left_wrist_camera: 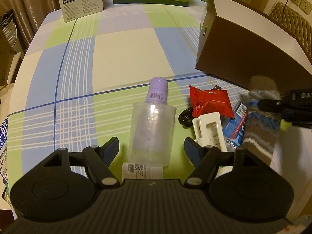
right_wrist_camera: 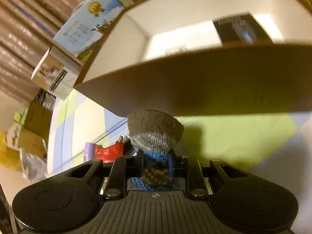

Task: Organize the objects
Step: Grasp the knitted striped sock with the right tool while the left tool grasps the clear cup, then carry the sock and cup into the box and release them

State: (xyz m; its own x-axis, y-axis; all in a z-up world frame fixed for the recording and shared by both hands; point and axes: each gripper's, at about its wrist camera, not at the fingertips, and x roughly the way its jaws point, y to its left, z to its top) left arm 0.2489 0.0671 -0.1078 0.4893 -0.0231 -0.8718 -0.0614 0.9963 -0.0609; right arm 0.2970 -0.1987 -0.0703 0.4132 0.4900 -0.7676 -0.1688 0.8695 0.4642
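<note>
Sock gripped beside the brown box, most items still loose

Jaws of the right gripper (right_wrist_camera: 156,164) are clamped on a striped knitted sock (right_wrist_camera: 155,134), grey, blue and brown. Its toe sticks up in front of the jaws, just short of the near wall of a brown cardboard box (right_wrist_camera: 214,89) with a white inside. The sock is not yet over the rim. From the left wrist view the same sock (left_wrist_camera: 259,120) hangs blurred at the right edge, with the right gripper cut off by the frame.

Jaws of the left gripper (left_wrist_camera: 151,150) stand apart, holding nothing. Between them, untouched, stands a clear plastic cup (left_wrist_camera: 151,132) on the checked cloth of the counter (left_wrist_camera: 120,58). A purple bottle (left_wrist_camera: 158,92) lies behind the cup, and a small white bottle (left_wrist_camera: 142,171) lies close under the gripper.

Beside the cup lie a white clip (left_wrist_camera: 208,134), a red snack packet (left_wrist_camera: 211,102), a black cable (left_wrist_camera: 184,117) and a blue packet (left_wrist_camera: 237,122).

Judging by this, the tidying is at an early stage: one dark item (right_wrist_camera: 241,29) seems to rest inside the box, while the sock and everything else remain outside.

That dark item is blurred and cannot be identified. The cable is mostly hidden under the packet. Cartons at the far edge are cut off.
</note>
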